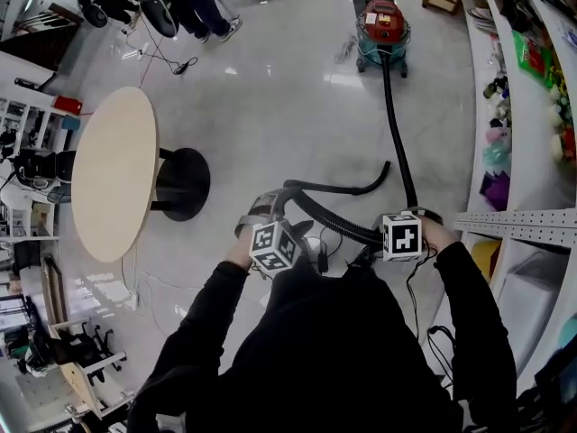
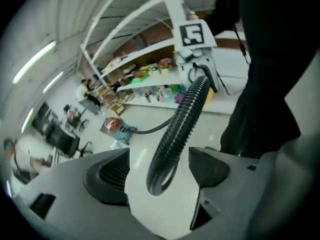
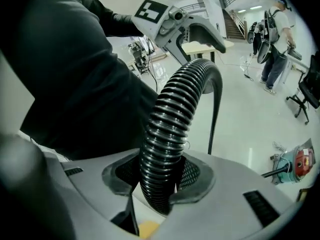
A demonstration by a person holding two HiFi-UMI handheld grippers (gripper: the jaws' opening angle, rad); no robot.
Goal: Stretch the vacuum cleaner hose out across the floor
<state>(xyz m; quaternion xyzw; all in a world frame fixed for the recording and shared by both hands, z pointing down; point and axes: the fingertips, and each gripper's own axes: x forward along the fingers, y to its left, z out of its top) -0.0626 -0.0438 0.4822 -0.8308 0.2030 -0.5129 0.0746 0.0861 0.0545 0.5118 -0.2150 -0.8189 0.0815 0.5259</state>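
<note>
The red and teal vacuum cleaner (image 1: 382, 25) stands far off on the pale floor. Its black ribbed hose (image 1: 394, 124) runs back from it to my right gripper (image 1: 420, 215), then crosses in front of me to my left gripper (image 1: 260, 209). In the right gripper view, my right gripper (image 3: 160, 176) is shut on the hose (image 3: 167, 129), both pads pressed on it. In the left gripper view, my left gripper (image 2: 160, 171) is open. The hose (image 2: 175, 134) hangs between its jaws with a gap on each side. A loose stretch of hose (image 1: 347, 188) curves over the floor ahead.
A round wooden table (image 1: 113, 174) on a black base (image 1: 185, 183) stands to the left. Shelving with goods (image 1: 523, 106) and a perforated rail (image 1: 518, 225) line the right side. A person (image 1: 194, 3) stands at the far end, and thin cables (image 1: 162, 54) lie nearby.
</note>
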